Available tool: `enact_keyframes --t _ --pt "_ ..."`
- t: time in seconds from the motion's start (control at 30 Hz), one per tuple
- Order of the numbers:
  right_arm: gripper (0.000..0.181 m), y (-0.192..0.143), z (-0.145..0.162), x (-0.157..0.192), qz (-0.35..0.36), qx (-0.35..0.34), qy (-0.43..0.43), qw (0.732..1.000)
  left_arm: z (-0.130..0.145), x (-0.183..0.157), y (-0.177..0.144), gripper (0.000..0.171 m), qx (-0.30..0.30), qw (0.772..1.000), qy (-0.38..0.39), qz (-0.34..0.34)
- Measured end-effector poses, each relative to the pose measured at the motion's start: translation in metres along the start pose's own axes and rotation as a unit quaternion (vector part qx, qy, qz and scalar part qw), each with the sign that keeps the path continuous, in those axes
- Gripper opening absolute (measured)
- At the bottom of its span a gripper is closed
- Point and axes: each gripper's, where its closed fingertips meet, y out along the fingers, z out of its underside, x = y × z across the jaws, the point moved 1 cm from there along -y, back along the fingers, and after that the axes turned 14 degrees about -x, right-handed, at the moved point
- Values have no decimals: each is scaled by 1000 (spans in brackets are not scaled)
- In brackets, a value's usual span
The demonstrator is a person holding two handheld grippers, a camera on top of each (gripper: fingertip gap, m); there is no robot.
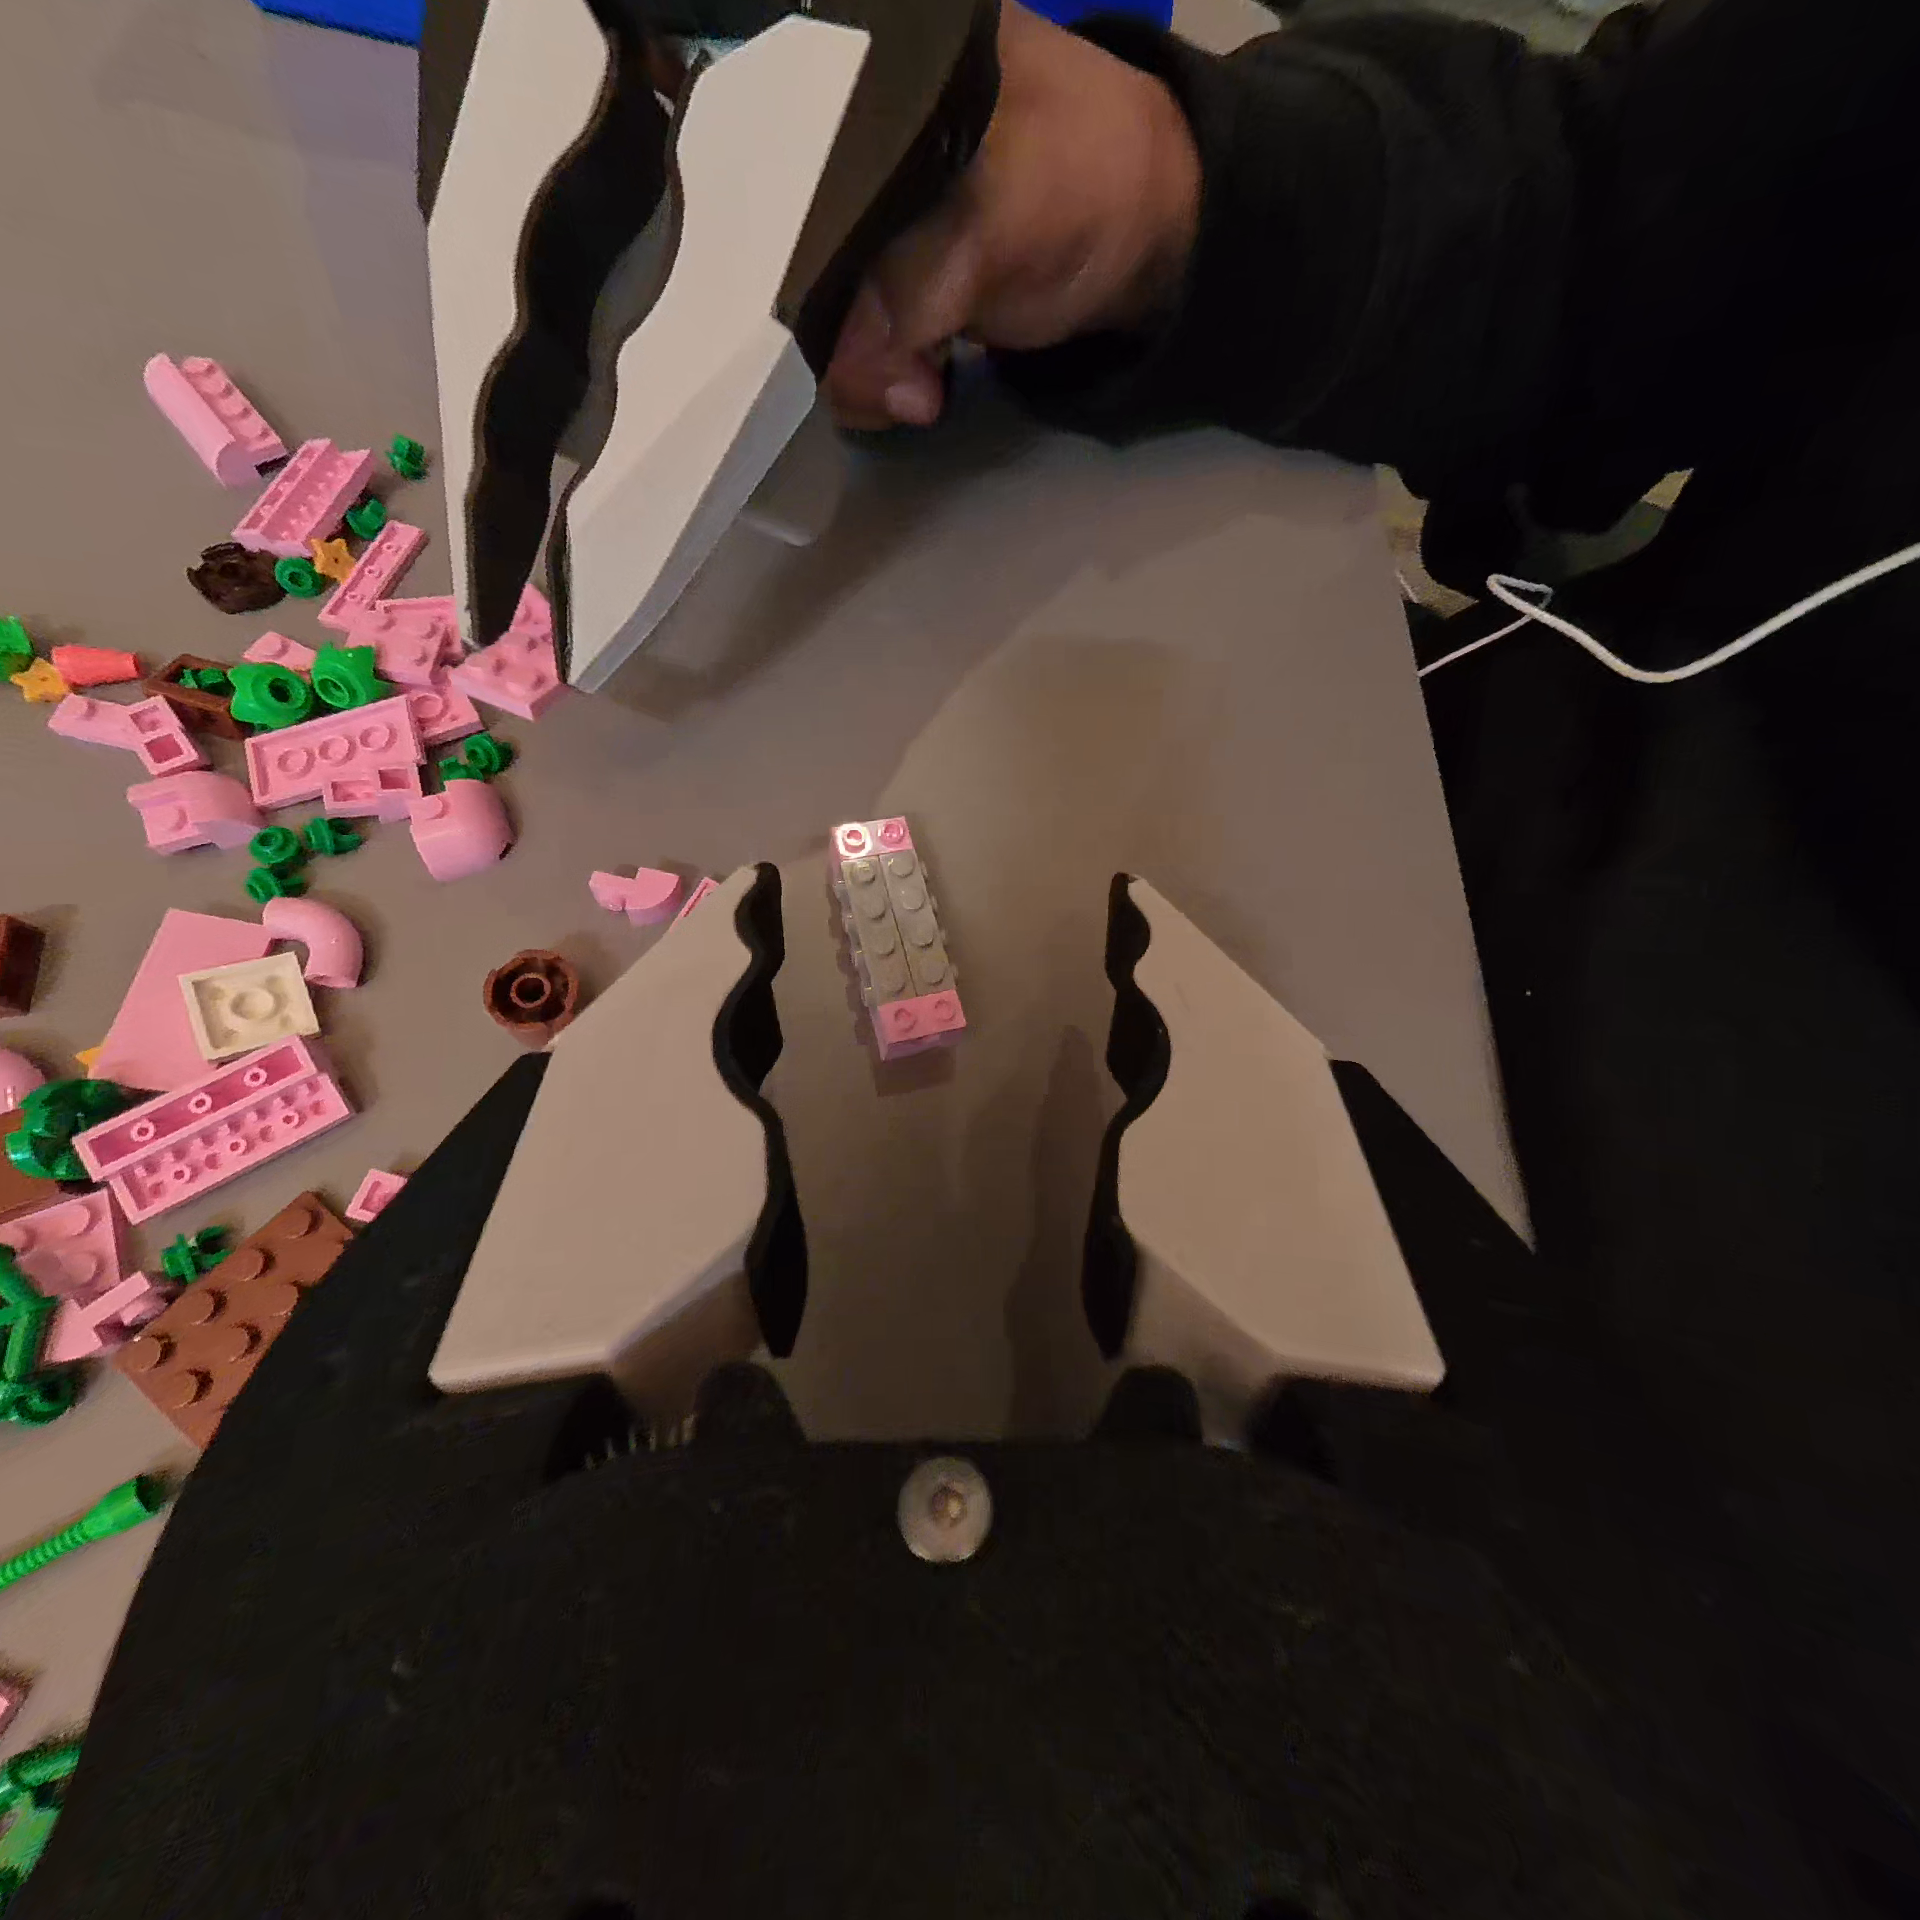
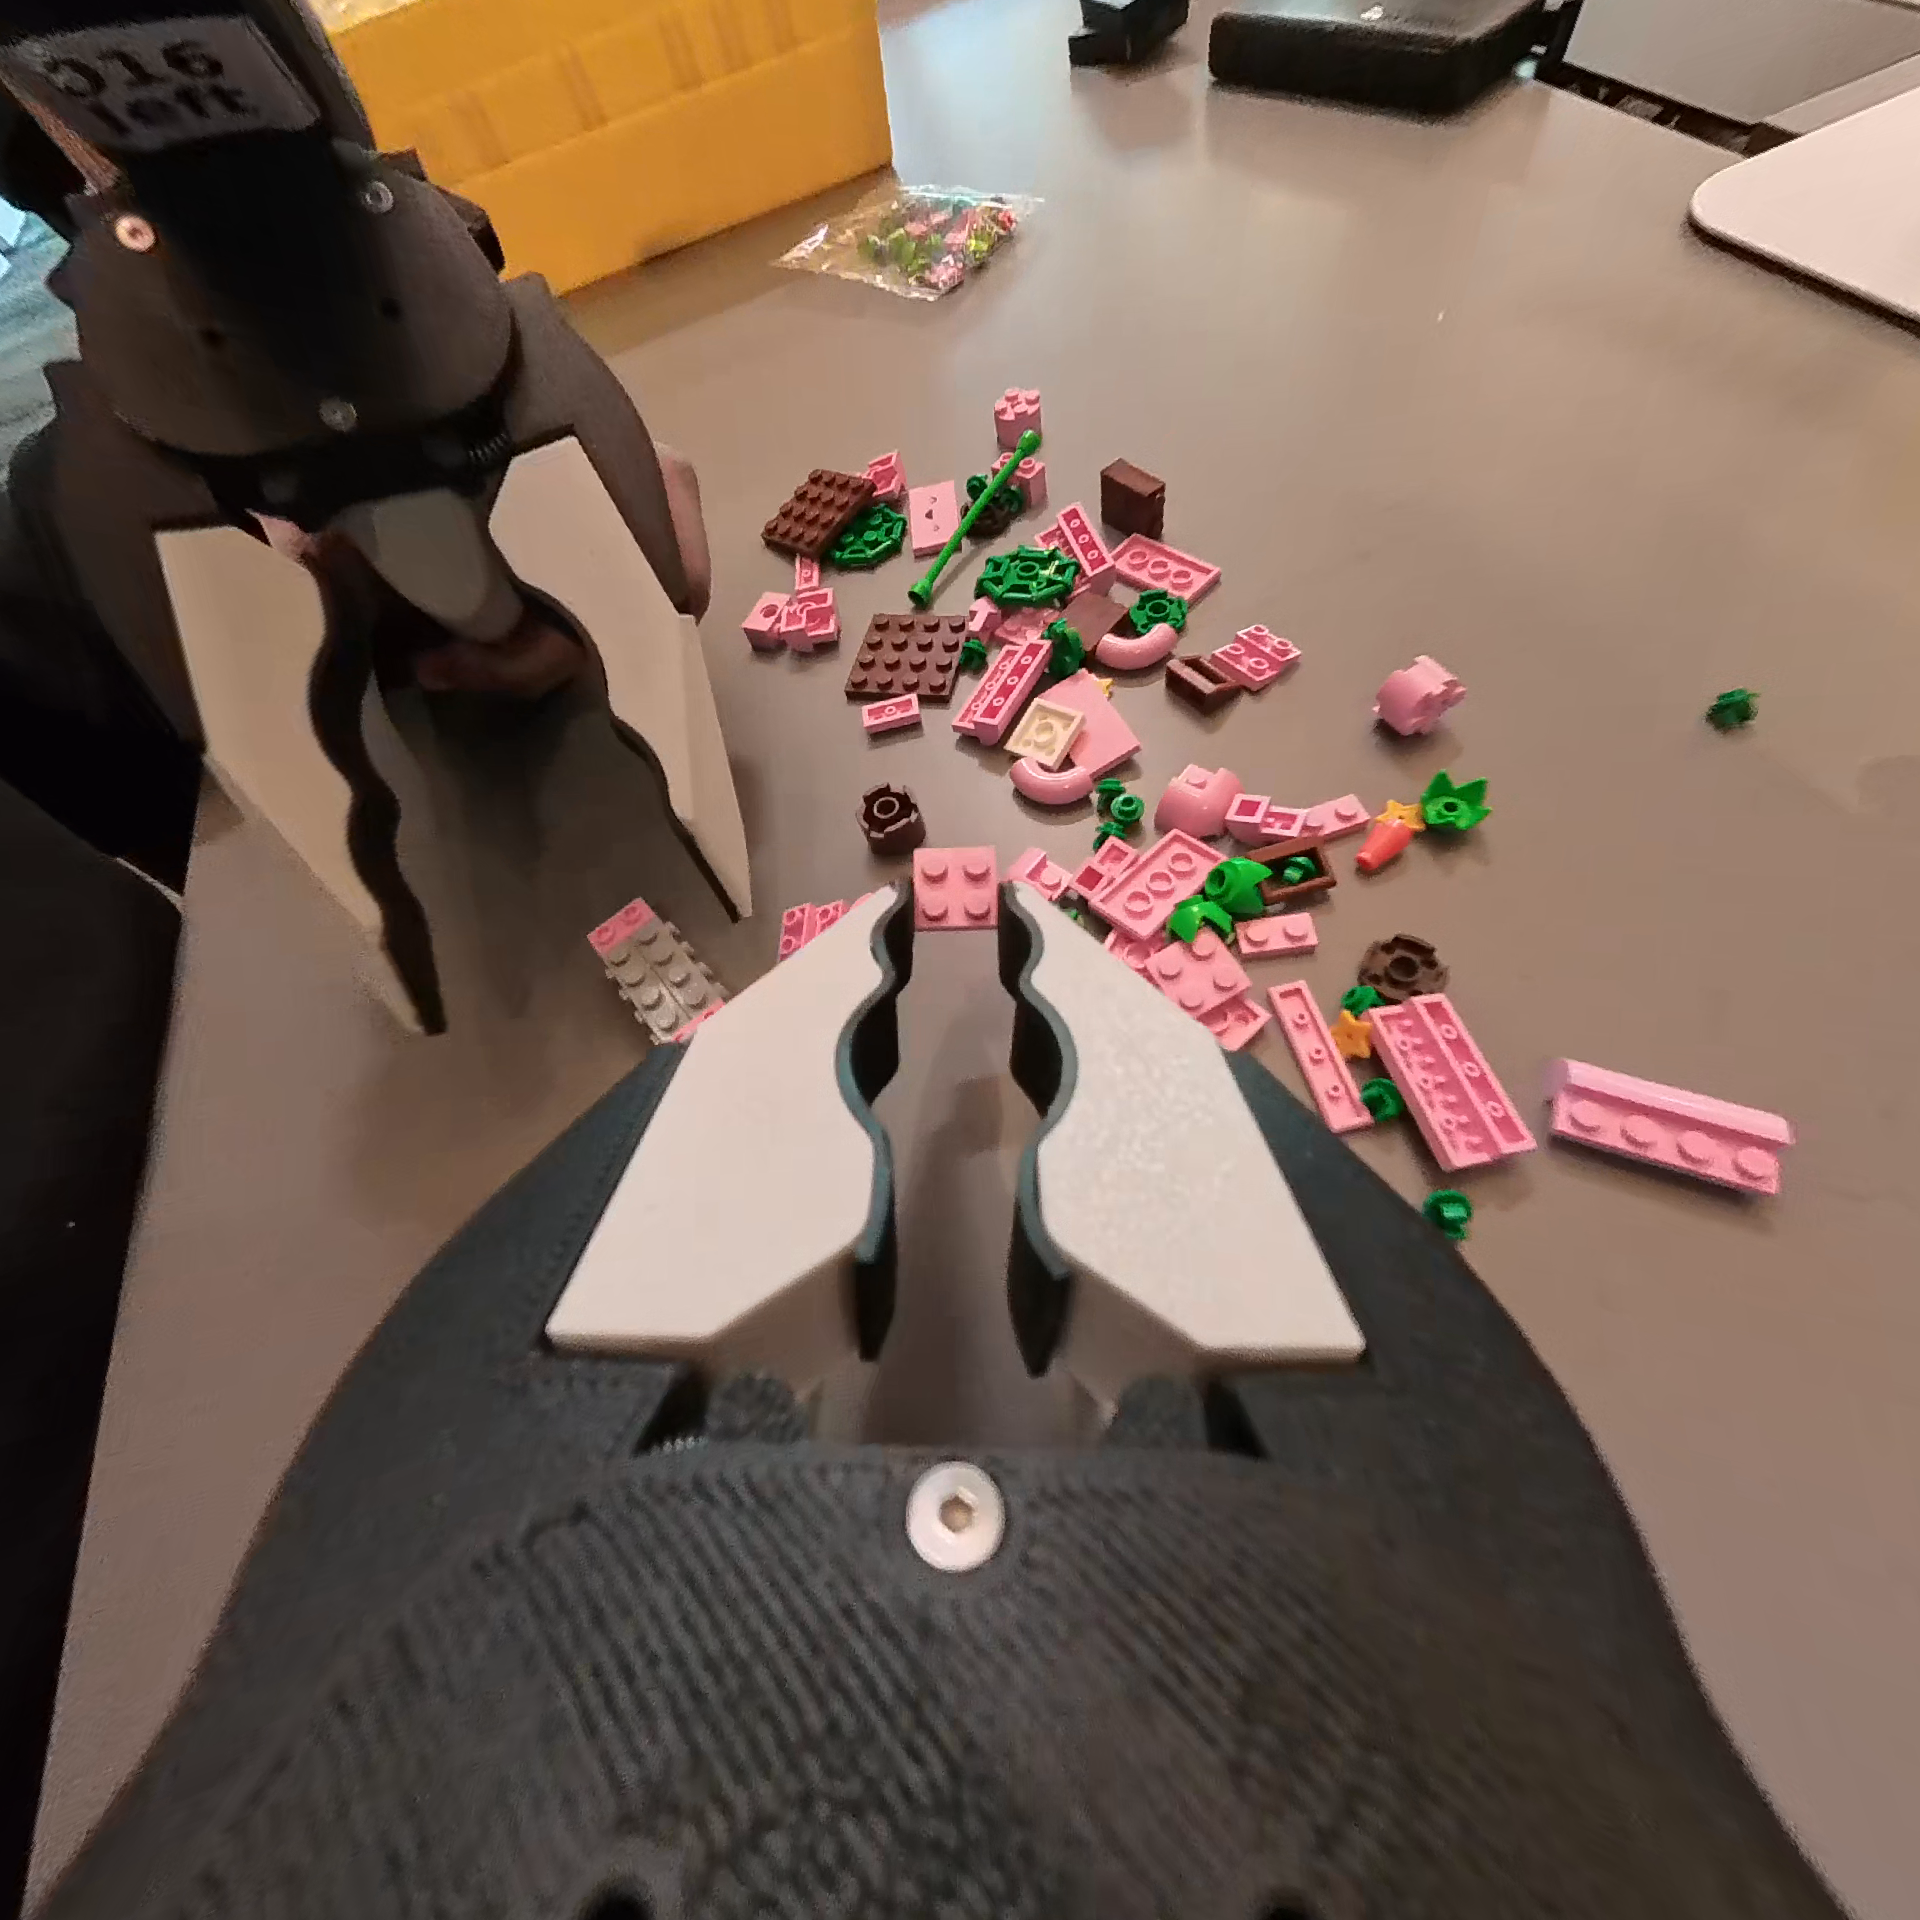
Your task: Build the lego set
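A small assembly of two grey plates on pink pieces lies on the grey table. My left gripper is open and empty, its fingertips either side of the assembly's far half without touching it. My right gripper is shut on a pink 2x2 plate at the near edge of the loose brick pile. The left wrist view shows the right gripper from above with the plate at its tips. The right wrist view shows the left gripper over the assembly.
Loose pink, green and brown pieces spread left of the assembly, including brown plates. A yellow box, a bag of pieces, a black case and a white slab sit farther back. The table edge runs close on the right.
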Motion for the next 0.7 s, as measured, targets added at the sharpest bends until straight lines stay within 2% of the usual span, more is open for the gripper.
enact_keyframes --t 0.2,0.43,0.57,0.7 --pt "14 0 0 0 1 1 -1 1000 3 8 -2 48 8 1000 -4 -20" --pt "14 -1 1 -2 4 3 -8 1000 7 16 -6 45 22 999 9 -44" --pt "14 -3 1 -4 6 2 -7 1000 9 32 -14 40 26 996 13 -85" --pt "14 -5 1 -6 10 2 -14 1000 2 27 -19 44 -6 999 -3 -54"
